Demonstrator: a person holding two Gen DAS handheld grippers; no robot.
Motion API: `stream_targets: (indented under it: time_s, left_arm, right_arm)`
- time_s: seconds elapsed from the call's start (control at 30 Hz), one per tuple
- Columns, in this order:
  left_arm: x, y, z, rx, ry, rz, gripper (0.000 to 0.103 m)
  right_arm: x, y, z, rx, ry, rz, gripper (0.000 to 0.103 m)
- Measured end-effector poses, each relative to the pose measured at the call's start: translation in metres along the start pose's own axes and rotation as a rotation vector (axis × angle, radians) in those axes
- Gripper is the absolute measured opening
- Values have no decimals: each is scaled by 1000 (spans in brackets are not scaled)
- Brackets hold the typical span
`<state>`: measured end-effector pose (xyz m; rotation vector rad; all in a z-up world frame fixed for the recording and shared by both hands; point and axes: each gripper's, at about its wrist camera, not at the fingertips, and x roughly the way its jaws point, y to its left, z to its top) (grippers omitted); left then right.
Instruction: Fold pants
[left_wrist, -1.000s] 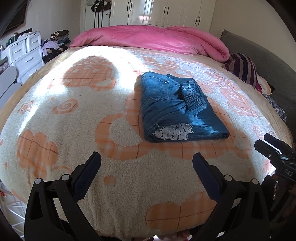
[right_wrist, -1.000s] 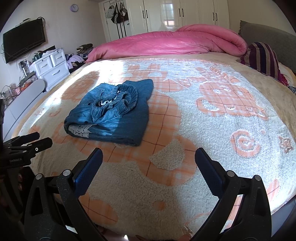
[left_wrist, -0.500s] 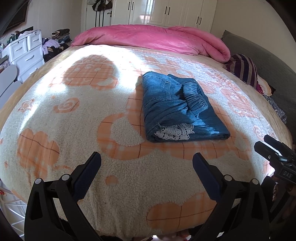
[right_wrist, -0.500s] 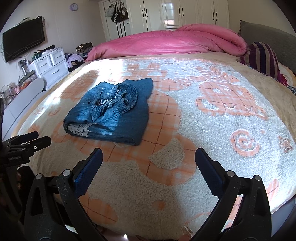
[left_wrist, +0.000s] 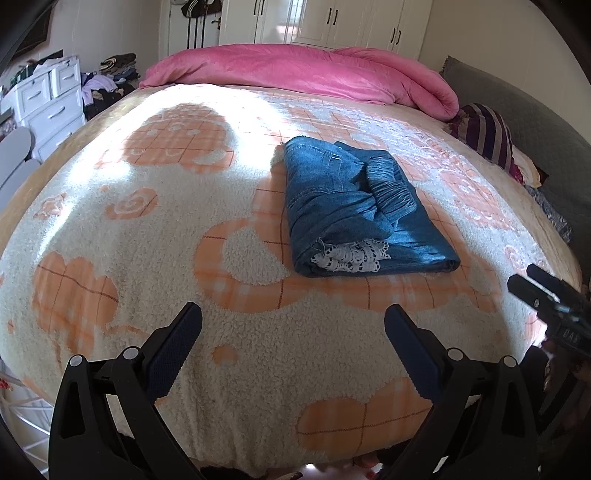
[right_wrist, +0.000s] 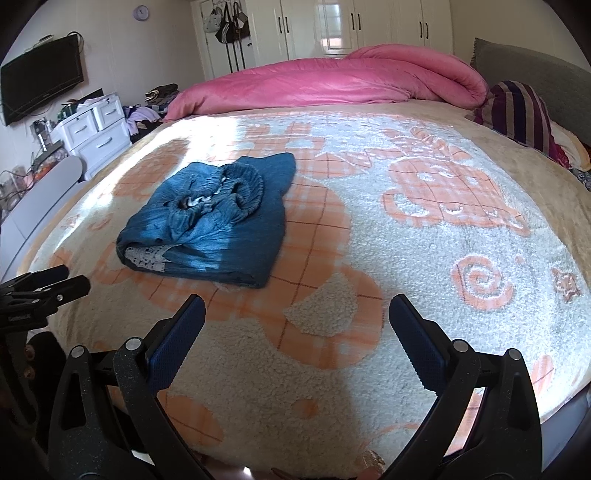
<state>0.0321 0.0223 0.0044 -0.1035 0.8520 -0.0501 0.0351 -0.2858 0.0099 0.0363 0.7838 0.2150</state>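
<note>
Blue denim pants lie folded into a compact rectangle on the fleece bed blanket, white lace trim showing at the near edge. They also show in the right wrist view. My left gripper is open and empty, held back near the bed's front edge, apart from the pants. My right gripper is open and empty, also near the front edge, right of the pants. Each gripper shows at the edge of the other's view: the right one, the left one.
A pink duvet is bunched at the far side of the bed. A striped pillow lies at the right by the grey headboard. White drawers and piled clothes stand at the left. Wardrobes line the back wall.
The pants have not moved. Both grippers stay open and have drifted only slightly, keeping back at the bed's front edge.
</note>
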Motion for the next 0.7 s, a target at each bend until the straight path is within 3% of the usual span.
stream_targets:
  time_s: [0.2, 0.33, 0.5, 0.6, 0.7]
  left_arm:
    - [5, 16, -2, -3, 14, 47, 99]
    - [16, 54, 13, -51, -1, 121, 99]
    - [52, 138, 59, -161, 5, 265, 99]
    - [76, 178, 82, -201, 29, 311, 99]
    - [102, 214, 104, -245, 48, 361, 99]
  right_arm:
    - [7, -28, 2, 40, 17, -62, 94]
    - [14, -73, 9, 95, 15, -176, 94]
    - [29, -162, 33, 170, 15, -345, 94]
    - [50, -216, 47, 194, 43, -457, 94]
    - [75, -273, 63, 299, 86, -481, 94]
